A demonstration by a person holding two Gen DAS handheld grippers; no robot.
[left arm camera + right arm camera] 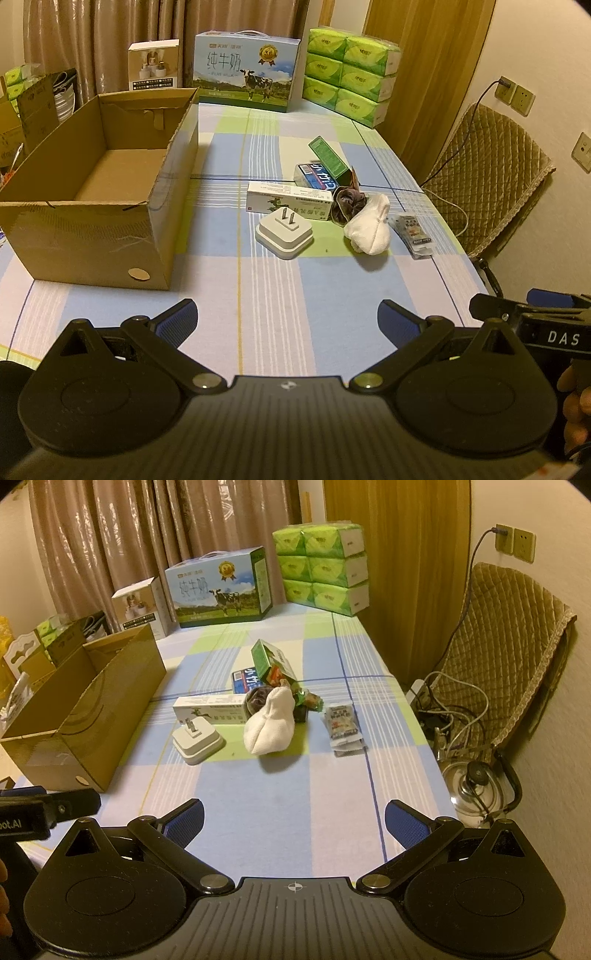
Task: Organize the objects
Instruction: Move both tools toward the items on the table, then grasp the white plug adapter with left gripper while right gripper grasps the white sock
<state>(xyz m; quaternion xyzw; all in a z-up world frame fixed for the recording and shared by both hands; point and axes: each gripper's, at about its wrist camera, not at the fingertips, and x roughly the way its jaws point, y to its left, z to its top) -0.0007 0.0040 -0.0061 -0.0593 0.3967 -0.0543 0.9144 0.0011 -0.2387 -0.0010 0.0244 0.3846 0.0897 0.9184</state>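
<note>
Small objects were seen in a loose pile on the checked surface [280, 295]: a white plug adapter [284, 233], a long white-and-green box [290, 201], a white sock [369, 227], a dark scrunchie [345, 203], a green box [328, 155] and snack packets [415, 234]. An open cardboard box [96, 192] was stood well to their left. The left hand-held gripper [286, 325] and the right hand-held gripper [293, 821] were held wide apart, with nothing between their fingers, above the bare near part of the surface.

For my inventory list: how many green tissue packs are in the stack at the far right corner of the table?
6 visible in the tissue stack: three layers, two packs across the front of each, behind the milk carton's right side. The end faces suggest more packs behind, hidden from both views.
</note>
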